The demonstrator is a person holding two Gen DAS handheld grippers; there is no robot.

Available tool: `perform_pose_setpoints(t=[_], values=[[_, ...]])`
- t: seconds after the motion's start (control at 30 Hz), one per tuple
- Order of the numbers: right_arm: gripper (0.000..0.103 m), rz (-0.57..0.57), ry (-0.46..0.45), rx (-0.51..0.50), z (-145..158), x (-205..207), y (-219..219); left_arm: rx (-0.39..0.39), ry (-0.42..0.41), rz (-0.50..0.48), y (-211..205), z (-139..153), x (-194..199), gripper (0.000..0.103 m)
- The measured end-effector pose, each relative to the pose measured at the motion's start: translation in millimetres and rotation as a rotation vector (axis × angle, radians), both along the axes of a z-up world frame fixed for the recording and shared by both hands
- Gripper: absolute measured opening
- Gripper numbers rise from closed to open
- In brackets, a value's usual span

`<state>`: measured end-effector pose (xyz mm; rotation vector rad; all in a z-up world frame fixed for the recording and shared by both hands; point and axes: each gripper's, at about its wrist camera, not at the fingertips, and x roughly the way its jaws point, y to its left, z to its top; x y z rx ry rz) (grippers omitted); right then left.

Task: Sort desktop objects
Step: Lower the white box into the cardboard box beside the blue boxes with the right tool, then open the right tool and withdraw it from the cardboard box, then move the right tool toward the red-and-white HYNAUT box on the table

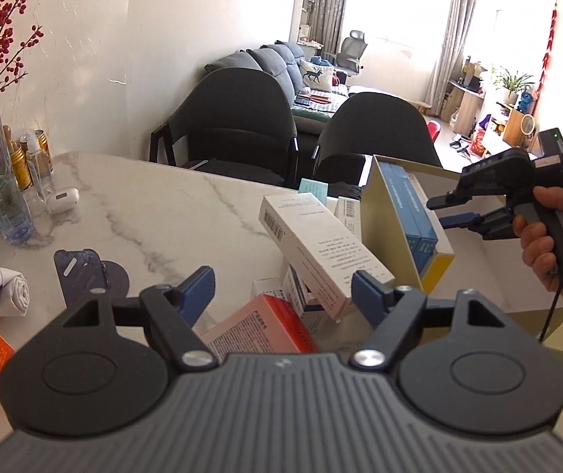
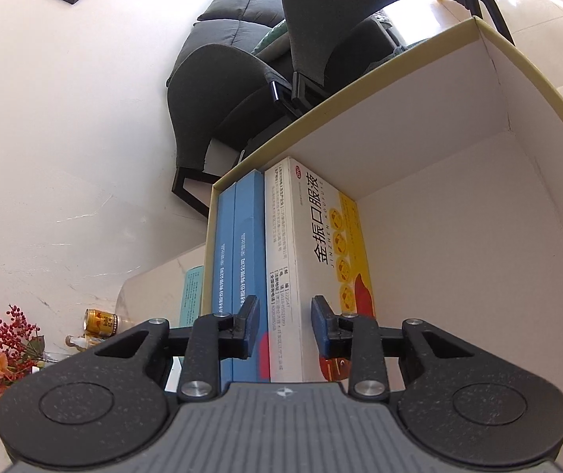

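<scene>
- Left hand-held gripper [image 1: 283, 287] released, jaws wide over loose cartons; white carton [image 1: 320, 252] at 12 o'clock.
- Right hand-held gripper [image 2: 285, 325] released beside yellow-white carton [image 2: 313, 260] standing in storage box [image 2: 478, 181].
- Judged: filing cartons; next, close left on white carton.

storage box [image 2: 498, 126] right half free, upright cartons [image 2: 305, 260] fill its left, tumbled boxes [image 1: 320, 252] crowd the left wall outside
</scene>
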<state>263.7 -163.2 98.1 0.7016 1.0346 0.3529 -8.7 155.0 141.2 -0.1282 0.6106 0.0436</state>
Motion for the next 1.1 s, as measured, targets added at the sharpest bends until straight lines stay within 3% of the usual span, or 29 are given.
perform_pose_setpoints(t=[0.23, 0.33, 0.47, 0.67, 0.97, 1.1], values=[[0.035, -0.017, -0.074, -0.004, 14, -29, -11, -0.009, 0.017, 0.063, 24, -6, -4, 0.081], [0.042, -0.015, -0.132, -0.02, 25, -48, -11, -0.011, 0.033, 0.072, 28, -11, -1, 0.081], [0.059, 0.013, -0.21, -0.047, 38, -80, -5, -0.004, 0.044, 0.068, 30, -16, 0, 0.087], [0.078, 0.115, -0.317, -0.079, 48, -138, 11, -0.005, 0.064, 0.068, 36, -29, -14, 0.094], [0.079, 0.286, -0.336, -0.061, 45, -197, 57, -0.064, 0.115, 0.166, 70, -52, -49, 0.094], [0.08, 0.353, -0.322, -0.033, 36, -223, 80, -0.05, 0.125, 0.18, 74, -59, -63, 0.094]])
